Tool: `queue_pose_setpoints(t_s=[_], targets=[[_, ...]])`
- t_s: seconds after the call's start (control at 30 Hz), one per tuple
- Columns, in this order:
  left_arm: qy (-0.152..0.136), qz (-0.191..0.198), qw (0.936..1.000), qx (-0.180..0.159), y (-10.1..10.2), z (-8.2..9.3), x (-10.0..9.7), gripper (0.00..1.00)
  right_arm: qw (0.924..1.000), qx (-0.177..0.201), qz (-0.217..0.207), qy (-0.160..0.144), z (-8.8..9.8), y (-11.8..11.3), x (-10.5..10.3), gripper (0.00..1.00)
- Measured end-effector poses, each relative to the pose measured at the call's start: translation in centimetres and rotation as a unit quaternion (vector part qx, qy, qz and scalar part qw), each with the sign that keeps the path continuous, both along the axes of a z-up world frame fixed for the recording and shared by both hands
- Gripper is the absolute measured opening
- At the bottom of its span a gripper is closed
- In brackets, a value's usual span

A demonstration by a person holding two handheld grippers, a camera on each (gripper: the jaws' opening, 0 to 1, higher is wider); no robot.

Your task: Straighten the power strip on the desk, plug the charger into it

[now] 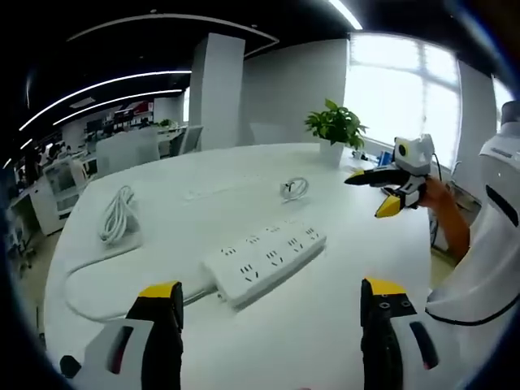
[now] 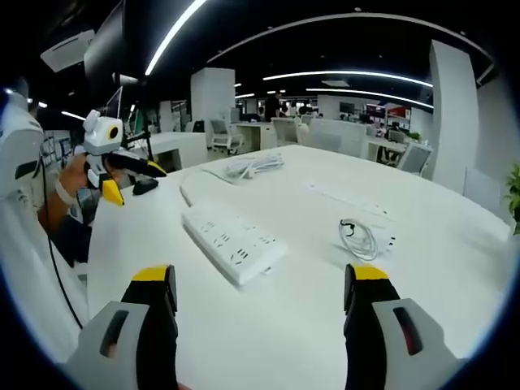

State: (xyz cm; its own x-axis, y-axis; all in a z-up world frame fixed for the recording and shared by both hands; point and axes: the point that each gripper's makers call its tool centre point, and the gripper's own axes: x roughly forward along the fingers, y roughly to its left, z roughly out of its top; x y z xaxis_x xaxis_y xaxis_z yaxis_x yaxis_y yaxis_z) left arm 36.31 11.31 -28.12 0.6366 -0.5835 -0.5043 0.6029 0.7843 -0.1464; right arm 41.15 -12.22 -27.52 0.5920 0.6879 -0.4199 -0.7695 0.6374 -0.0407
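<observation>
A white power strip (image 1: 264,258) lies at an angle on the white round table (image 1: 341,325), a short way beyond my left gripper (image 1: 272,292), which is open and holds nothing. Its cord runs left to a coiled bundle (image 1: 118,215). Farther back rests the charger with its looped cable (image 1: 294,188). My right gripper (image 1: 371,192) hovers above the table's right edge. In the right gripper view the power strip (image 2: 233,240) lies ahead of my open right gripper (image 2: 260,276), with the charger (image 2: 363,237) to its right and my left gripper (image 2: 134,183) held at the left.
A potted plant (image 1: 335,126) stands at the table's far edge near bright windows. A long flat white object (image 1: 219,192) lies behind the strip. A person's white sleeve (image 1: 487,260) is at the right. Office desks and chairs (image 2: 325,134) stand beyond the table.
</observation>
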Motion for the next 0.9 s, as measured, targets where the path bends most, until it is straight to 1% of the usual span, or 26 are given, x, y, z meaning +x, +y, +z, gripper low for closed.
queue_pose_setpoints(t_s=[0.1,0.13,0.2,0.3,0.33,0.47,0.53,0.63,0.73,0.77,0.83,0.87,0.9], targets=[[0.003,-0.024,0.9997,0.0,-0.3,-0.7,0.9,0.91,0.9999,0.001,0.014,-0.001,-0.1,1.1,0.2,0.84],[-0.001,-0.041,0.9991,0.005,-0.4,-1.1,1.3,0.91,0.9998,0.002,0.018,-0.002,-0.1,1.3,0.4,0.84],[0.001,-0.051,0.9987,0.007,-0.4,-1.7,2.0,0.92,0.9996,0.0,0.027,0.0,-0.4,2.1,0.5,0.84],[0.0,-0.063,0.9979,0.009,-0.1,-2.3,3.1,0.92,0.9989,-0.02,0.043,0.001,-1.0,3.1,0.7,0.84],[0.002,-0.064,0.9979,0.009,0.0,-2.5,3.4,0.92,0.9987,-0.021,0.047,-0.001,-1.0,3.4,0.7,0.84],[0.002,-0.082,0.9966,0.009,0.2,-3.0,3.7,0.93,0.9978,-0.014,0.064,-0.001,-0.8,4.5,1.1,0.85],[-0.004,-0.101,0.9948,0.015,0.0,-3.3,3.8,0.93,0.9976,-0.016,0.068,0.004,-1.3,4.8,1.6,0.85],[-0.001,-0.11,0.9936,0.023,-0.2,-4.0,4.2,0.93,0.9963,-0.04,0.077,-0.002,-2.9,5.4,2.6,0.85],[0.002,-0.106,0.9938,0.033,0.0,-4.3,4.2,0.93,0.9942,-0.068,0.084,-0.001,-4.5,5.8,3.3,0.85],[0.002,-0.105,0.9939,0.033,0.1,-4.3,4.1,0.93,0.9934,-0.079,0.083,-0.005,-5.0,5.8,3.6,0.84],[0.002,-0.105,0.994,0.031,0.0,-4.2,3.9,0.93,0.9893,-0.115,0.088,-0.018,-5.9,5.7,3.9,0.83],[0.001,-0.104,0.9941,0.03,0.0,-4.1,3.9,0.93,0.9879,-0.122,0.092,-0.026,-6.1,5.8,4.1,0.83],[0.0,-0.103,0.9942,0.03,0.0,-4.1,3.9,0.93,0.9881,-0.121,0.093,-0.024,-6.3,6.0,4.0,0.83]])
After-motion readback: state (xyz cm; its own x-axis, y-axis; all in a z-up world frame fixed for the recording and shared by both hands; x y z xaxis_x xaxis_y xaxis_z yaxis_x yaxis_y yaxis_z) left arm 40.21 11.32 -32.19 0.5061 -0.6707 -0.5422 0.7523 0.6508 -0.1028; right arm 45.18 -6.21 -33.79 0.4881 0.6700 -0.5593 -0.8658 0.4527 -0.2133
